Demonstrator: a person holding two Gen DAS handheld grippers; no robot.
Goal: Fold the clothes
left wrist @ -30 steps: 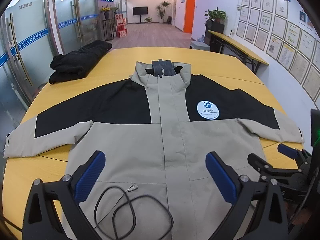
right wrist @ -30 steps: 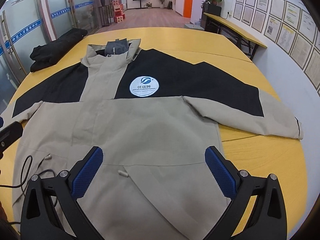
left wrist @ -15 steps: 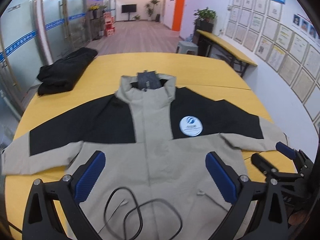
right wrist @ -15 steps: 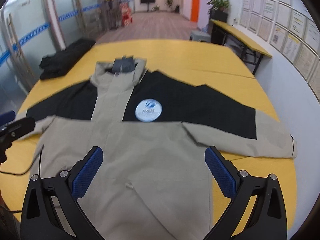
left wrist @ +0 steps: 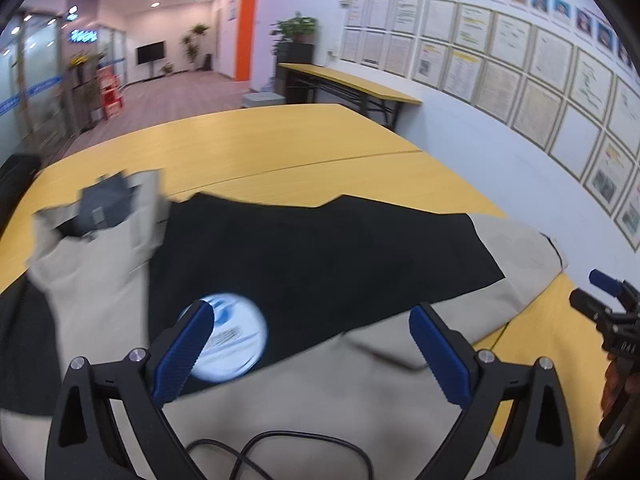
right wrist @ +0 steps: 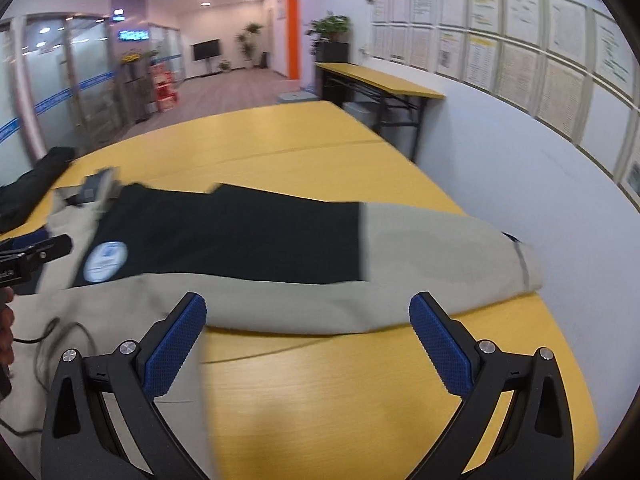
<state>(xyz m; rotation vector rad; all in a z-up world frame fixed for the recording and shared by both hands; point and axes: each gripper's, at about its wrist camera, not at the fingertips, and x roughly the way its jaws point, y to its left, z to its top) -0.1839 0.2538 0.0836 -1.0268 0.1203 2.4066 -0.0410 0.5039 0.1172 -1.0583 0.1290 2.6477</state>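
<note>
A beige and black jacket (left wrist: 320,264) lies spread face up on the yellow table (left wrist: 280,148), with a round white logo (left wrist: 232,340) on its chest. My left gripper (left wrist: 312,344) is open and empty above the chest and right armpit area. My right gripper (right wrist: 308,340) is open and empty, low over the table just in front of the jacket's right sleeve (right wrist: 440,256). The sleeve's cuff (right wrist: 524,260) lies near the table's right edge. The right gripper also shows in the left wrist view (left wrist: 600,296) at the far right.
A black folded garment (right wrist: 32,184) lies at the table's far left. A black cable (left wrist: 280,448) lies looped on the jacket's lower front. A white wall (right wrist: 520,152) runs close along the table's right edge. A side table (right wrist: 380,84) stands beyond.
Both grippers have swung to the right and moved forward. The left one now looks over the logo and right shoulder; the right one now faces the right sleeve. Both stay open.
</note>
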